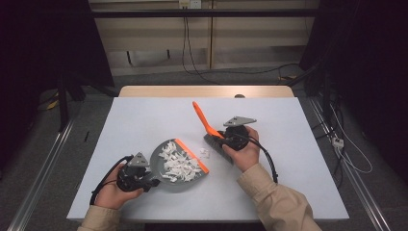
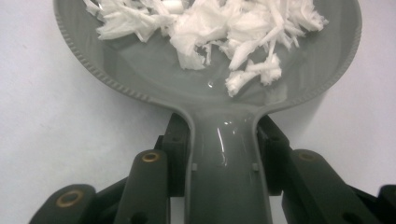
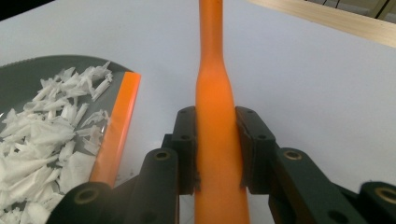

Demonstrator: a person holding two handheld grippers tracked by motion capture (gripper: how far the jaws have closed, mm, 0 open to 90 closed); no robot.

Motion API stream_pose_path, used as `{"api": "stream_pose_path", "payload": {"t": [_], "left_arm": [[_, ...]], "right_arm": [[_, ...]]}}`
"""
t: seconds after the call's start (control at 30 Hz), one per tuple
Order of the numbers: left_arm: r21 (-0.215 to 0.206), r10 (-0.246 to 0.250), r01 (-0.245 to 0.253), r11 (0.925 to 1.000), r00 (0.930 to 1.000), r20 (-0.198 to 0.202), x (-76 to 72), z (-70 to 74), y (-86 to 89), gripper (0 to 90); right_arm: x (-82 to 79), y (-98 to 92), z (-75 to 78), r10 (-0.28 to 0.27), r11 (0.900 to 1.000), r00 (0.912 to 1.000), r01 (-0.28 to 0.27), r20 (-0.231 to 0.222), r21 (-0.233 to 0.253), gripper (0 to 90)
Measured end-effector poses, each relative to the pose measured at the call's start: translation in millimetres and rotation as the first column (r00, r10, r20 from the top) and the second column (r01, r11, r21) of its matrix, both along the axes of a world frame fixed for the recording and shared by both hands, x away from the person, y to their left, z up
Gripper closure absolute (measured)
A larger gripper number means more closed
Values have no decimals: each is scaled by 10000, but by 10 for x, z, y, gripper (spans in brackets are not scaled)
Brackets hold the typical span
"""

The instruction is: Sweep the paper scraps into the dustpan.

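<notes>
The left hand-held gripper [image 1: 144, 179] sits at the near left of the tabletop [image 1: 144, 120], its jaws clamped on either side of the grey dustpan's [image 1: 163, 161] handle, as the left gripper view shows plainly. The pan lies flat, its orange lip [image 1: 191, 155] pointing right and slightly far, and it carries a heap of white paper scraps [image 1: 180, 163]. The right hand-held gripper [image 1: 226, 139] is just right of the pan's lip, jaws clenched on the orange brush handle [image 3: 215, 140] low down where it thickens. The handle slants up and to the far left, and the dark bristles [image 1: 214, 143] rest on the tabletop. Between bristles and lip lie a few loose scraps [image 1: 205, 153] not yet in the pan.

The shredded paper looks very light and fluffy, so I judge that it will scatter at a quick flick or spill if the pan tips; slow, short strokes suit it. The dustpan is stiff moulded plastic, light, with a smooth and probably slippery handle, so the grip close to the bowl seems the right place for keeping it flat. The brush handle is likewise rigid and glossy; holding it near the head gives good control, while the bristles will bend under pressure.
</notes>
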State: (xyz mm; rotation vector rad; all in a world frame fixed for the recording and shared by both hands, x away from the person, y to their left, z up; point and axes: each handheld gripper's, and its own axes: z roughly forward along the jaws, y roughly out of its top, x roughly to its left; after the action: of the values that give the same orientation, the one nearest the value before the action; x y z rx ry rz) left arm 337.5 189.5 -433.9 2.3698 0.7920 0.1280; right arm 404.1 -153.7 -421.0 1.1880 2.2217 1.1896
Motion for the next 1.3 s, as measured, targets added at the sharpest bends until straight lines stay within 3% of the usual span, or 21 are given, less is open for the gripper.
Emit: {"api": "stream_pose_path", "payload": {"t": [0.13, 0.3, 0.47, 0.53, 0.7, 0.9, 1.3], "left_arm": [[-32, 53, -53, 10000, 10000, -46, 6, 14, -49, 638], [139, -56, 58, 9999, 9999, -102, 31, -27, -149, 638], [232, -60, 64, 9997, 9999, -138, 50, -38, -198, 638], [154, -52, 54, 9999, 9999, -141, 52, -44, -195, 638], [44, 121, -121, 9999, 9999, -33, 66, -47, -213, 637], [-14, 279, -279, 9996, 9996, -3, 86, -62, -268, 637], [-154, 272, -272, 9995, 9996, 2, 91, -70, -246, 636]], "right_arm": [[-94, 125, 7, 352, 9992, 9994, -351, 52, -215, 714], [-155, 269, 9, 627, 9979, 9979, -623, -186, 201, 715], [-168, 366, 20, 830, 9961, 9963, -823, -237, 324, 715], [-172, 391, 33, 870, 9959, 9960, -865, -203, 271, 715], [-171, 414, 72, 1027, 9924, 9942, -1002, -316, 721, 716], [-203, 501, 107, 1389, 9879, 9900, -1367, -256, 737, 716], [-132, 334, 273, 994, 9907, 9949, -1004, 149, 913, 716]]}}
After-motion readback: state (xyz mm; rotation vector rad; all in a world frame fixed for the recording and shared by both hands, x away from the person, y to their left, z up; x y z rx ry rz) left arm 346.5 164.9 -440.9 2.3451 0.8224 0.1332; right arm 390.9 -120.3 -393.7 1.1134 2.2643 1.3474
